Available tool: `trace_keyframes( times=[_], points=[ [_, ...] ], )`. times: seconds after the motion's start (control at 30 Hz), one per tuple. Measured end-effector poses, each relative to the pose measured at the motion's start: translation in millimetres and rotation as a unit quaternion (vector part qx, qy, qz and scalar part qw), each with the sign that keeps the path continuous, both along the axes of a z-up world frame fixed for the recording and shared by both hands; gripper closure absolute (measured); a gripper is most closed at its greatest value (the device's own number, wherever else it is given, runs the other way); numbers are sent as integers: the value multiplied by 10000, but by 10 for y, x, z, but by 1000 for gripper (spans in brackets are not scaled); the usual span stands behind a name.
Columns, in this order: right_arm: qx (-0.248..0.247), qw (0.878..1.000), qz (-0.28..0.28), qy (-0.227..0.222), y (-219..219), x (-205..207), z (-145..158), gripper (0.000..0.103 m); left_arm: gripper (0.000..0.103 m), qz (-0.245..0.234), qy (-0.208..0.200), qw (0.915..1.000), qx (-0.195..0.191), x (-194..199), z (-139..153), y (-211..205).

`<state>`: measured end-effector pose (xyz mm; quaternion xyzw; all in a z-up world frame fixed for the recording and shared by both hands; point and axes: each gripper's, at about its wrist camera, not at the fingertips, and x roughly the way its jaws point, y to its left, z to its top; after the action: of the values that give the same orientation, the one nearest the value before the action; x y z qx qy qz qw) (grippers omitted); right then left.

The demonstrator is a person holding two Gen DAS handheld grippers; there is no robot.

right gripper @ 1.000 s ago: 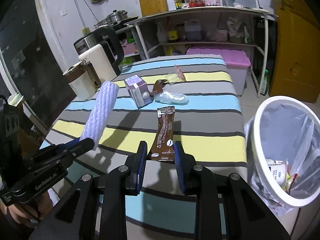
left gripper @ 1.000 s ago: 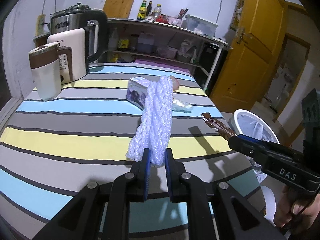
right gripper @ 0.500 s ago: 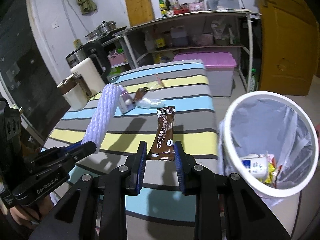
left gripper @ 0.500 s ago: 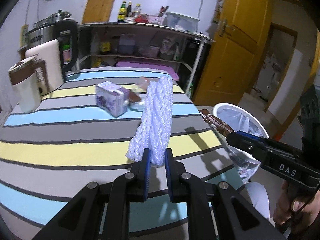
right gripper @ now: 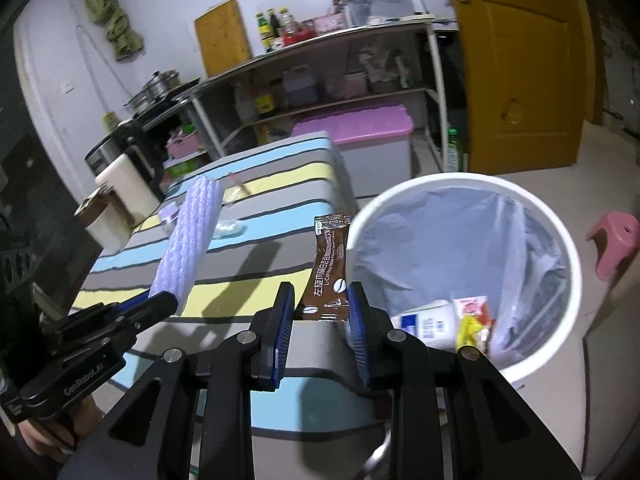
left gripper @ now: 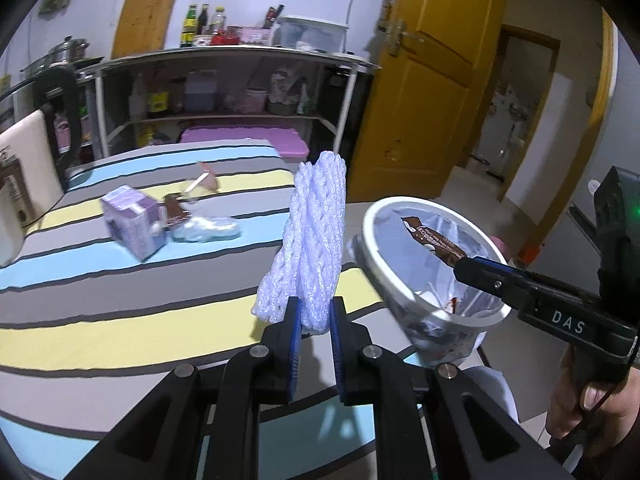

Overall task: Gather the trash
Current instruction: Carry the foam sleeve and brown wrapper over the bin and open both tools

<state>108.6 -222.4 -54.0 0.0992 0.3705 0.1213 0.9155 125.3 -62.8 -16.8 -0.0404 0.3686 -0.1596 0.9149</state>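
The left tongs (left gripper: pixel 313 316) are clamped narrowly on the lower end of a white foam net sleeve (left gripper: pixel 316 236), which stands up from between the blue pads to the centre of the left wrist view. The right tongs (right gripper: pixel 320 320) pinch the bottom edge of a brown coffee sachet (right gripper: pixel 330 270), which rises upright from the pads at the centre of the right wrist view, its top tilted slightly right against the rim of the trash bin.

The white trash bin (right gripper: pixel 568 248), lined with a clear bag, fills the right half of that view, with a white carton and coloured wrappers at its bottom. In the left wrist view the sachet's end shows over the bin's mouth at centre right.

On the striped surface (left gripper: pixel 100 292), in the left-centre of the left wrist view, lie a purple carton (left gripper: pixel 134 222), a crumpled clear plastic wrapper (left gripper: pixel 208 228) just right of it, and a small brown wrapper (left gripper: pixel 176 208) between them. All are well apart from both tongs.
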Motion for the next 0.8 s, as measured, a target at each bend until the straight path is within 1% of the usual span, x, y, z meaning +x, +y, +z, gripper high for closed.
trace_keyframes(
  times=[0.37, 0.8],
  points=[
    [7, 9987, -491, 139, -439, 0, -85, 75, 89, -476, 60, 9988, 13, 185, -51, -447],
    [66, 9956, -872, 331, -793, 53, -229, 75, 89, -982, 165, 9950, 76, 426, -148, -927]
  ],
)
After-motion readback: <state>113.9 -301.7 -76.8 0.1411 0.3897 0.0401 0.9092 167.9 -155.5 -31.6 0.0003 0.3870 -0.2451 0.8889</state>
